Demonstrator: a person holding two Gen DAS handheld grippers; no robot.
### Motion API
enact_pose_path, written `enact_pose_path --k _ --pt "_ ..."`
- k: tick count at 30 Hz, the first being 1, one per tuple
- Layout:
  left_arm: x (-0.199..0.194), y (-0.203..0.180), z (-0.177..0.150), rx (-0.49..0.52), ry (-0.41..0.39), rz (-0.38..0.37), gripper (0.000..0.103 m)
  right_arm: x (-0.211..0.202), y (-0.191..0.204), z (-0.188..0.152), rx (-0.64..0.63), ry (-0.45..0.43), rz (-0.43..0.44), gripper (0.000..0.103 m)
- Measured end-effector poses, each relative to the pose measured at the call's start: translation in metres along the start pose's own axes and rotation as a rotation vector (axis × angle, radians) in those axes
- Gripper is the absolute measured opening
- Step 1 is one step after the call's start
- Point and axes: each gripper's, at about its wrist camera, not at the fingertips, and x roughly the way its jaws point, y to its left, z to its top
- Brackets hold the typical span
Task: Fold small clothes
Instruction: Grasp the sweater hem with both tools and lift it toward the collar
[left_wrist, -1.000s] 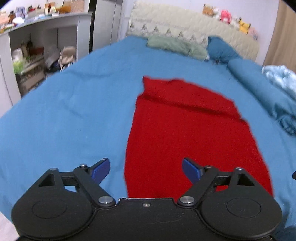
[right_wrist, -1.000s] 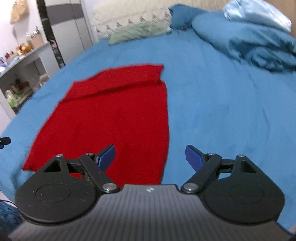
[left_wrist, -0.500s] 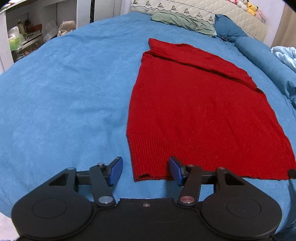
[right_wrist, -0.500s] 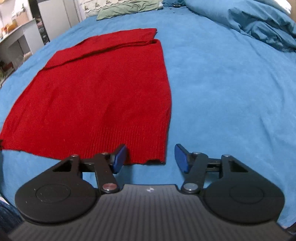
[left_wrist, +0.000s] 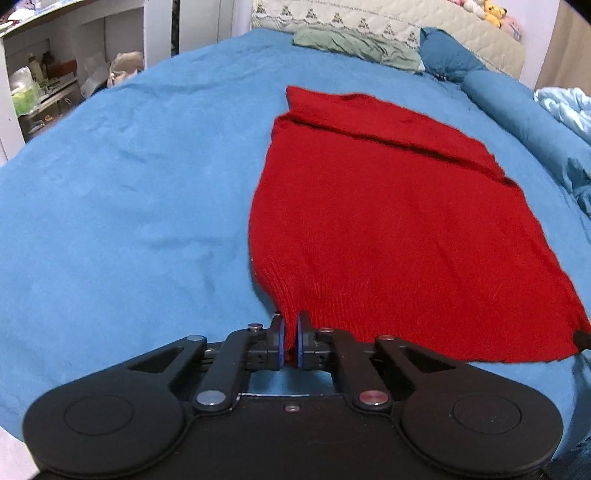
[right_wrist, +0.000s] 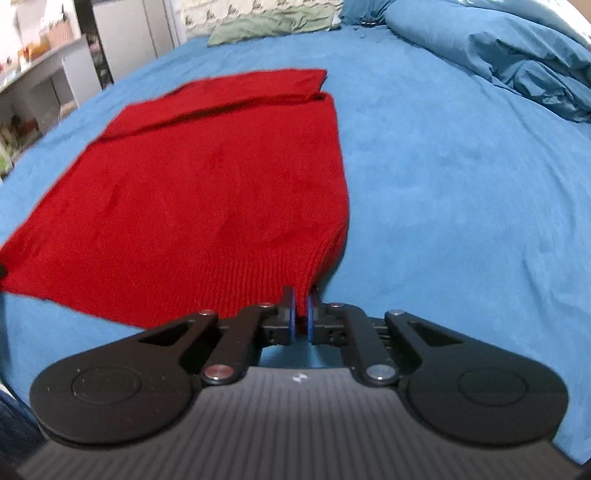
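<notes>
The red knit sweater lies spread flat on the blue bedsheet, its ribbed hem nearest the cameras. The left gripper has its fingers pinched together on the hem's left corner, and the right gripper is likewise clamped on the right corner. A green pillow lies at the bed's head, and a rumpled blue duvet is heaped to the right.

Soft, even indoor light falls over the bed, with no glare. A faint shadow lies under the lifted hem of the red sweater near its corners. Fisheye distortion bows the bed's edges. In the right wrist view the sweater's far edge is motion-blurred.
</notes>
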Motion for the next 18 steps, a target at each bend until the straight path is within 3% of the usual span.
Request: enact_pose_path --k 5,10,14,18 --pt "-0.030 0.003 0.025 -0.049 -0.073 -0.039 0.005 -0.033 -0.018 0.030 0.108 -0.074 0.080 0.020" --pt "-0.053 -0.003 0.077 -0.101 -0.194 -0.085 0.005 -0.059 -0.031 0.089 0.178 -0.173 0.167 0.020" --pt "-0.046 -0.017 0.139 -0.104 -0.284 -0.112 0.005 -0.051 -0.038 0.160 0.224 -0.249 0.223 0.020" --pt "-0.006 -0.032 0.219 -0.129 -0.315 -0.123 0.005 -0.011 -0.043 0.234 0.265 -0.283 0.238 0.020"
